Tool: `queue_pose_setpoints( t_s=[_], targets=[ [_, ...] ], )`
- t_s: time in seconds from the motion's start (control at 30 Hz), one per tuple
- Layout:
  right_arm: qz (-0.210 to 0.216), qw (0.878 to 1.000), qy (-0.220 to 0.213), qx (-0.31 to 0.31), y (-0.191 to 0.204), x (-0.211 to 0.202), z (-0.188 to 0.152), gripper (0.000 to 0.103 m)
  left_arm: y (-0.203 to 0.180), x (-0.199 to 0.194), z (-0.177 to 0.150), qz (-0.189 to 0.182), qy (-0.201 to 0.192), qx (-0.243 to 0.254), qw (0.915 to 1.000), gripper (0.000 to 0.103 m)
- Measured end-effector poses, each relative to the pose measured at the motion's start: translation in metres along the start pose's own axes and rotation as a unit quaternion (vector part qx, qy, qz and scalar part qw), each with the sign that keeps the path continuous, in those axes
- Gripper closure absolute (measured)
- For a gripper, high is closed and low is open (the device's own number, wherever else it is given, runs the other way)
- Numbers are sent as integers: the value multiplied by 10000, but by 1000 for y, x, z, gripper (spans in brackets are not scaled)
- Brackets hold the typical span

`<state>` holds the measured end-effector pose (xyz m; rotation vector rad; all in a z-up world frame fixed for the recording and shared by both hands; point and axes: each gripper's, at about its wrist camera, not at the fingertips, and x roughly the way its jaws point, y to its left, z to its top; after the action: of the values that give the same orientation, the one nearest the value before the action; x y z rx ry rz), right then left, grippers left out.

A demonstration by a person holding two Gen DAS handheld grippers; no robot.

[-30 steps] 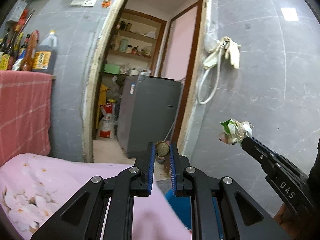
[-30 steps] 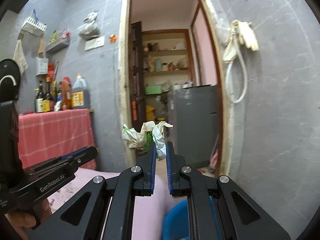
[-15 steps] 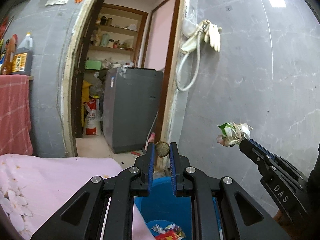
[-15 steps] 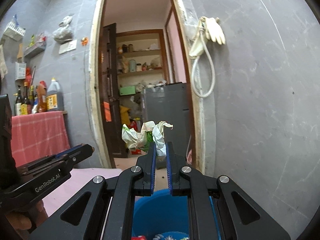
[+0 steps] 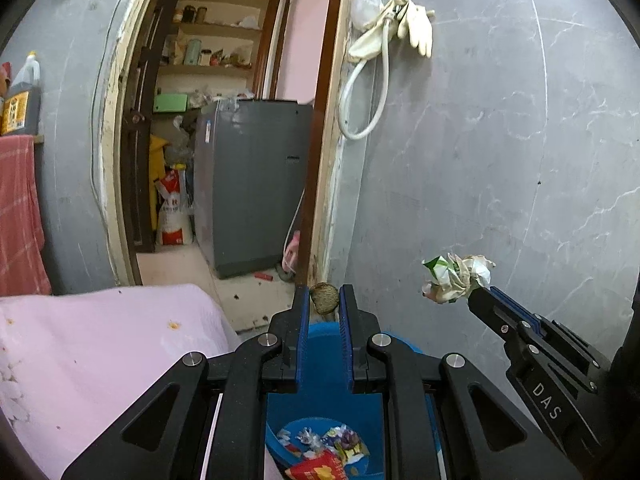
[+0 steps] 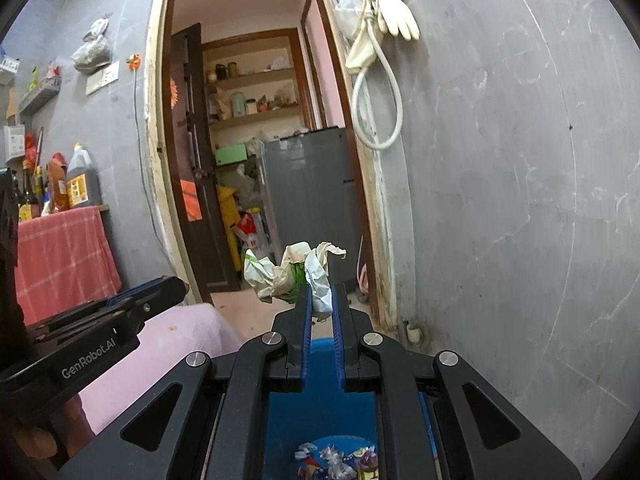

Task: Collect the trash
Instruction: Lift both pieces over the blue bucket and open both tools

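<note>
Landmark: the blue bin (image 5: 320, 432), on the floor beside the pink-covered table (image 5: 100, 344), wrappers already lying in its bottom.
Left gripper (image 5: 324, 300): held above the bin's mouth, fingers pinched together on a small brown lump (image 5: 325, 297) at the very tips (a nut shell or a crumb, I can't honestly tell from here).
Right gripper (image 6: 320, 300): also over the bin, on the wall side of it, jaws clamped onto a crumpled wrapper (image 6: 288, 276) that sticks up and out toward the doorway.
Stage: both pieces look ready to drop; neither is let go yet.
Risk, lump: it sits so far out on the tips that it could roll off the pad at an angle when the fingers part, bounce on the bin's rim and land on the floor.
Risk, wrapper: it is light and bulky, so it may cling to one pad or drift sideways past the bin toward the wall.
Risk, grippers: they hang near each other above the bin and could knock together.
</note>
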<state>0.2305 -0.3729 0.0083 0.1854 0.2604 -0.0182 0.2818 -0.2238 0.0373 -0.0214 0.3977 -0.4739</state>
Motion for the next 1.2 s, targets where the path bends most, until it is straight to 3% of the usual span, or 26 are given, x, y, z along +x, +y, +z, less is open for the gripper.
queue_pose_setpoints(
  t_s=[0.77, 1.03, 1.2],
  targets=[
    [-7, 9960, 861, 233, -9, 33, -21, 92, 17, 48, -16, -266, 1144, -300, 9926, 90],
    [8, 9956, 892, 268, -11, 33, -21, 81, 24, 51, -19, -273, 1263, -419, 9907, 76],
    [1, 9961, 841, 270, -7, 30, -19, 80, 31, 44, -19, -203, 1225, -540, 9908, 68]
  ],
)
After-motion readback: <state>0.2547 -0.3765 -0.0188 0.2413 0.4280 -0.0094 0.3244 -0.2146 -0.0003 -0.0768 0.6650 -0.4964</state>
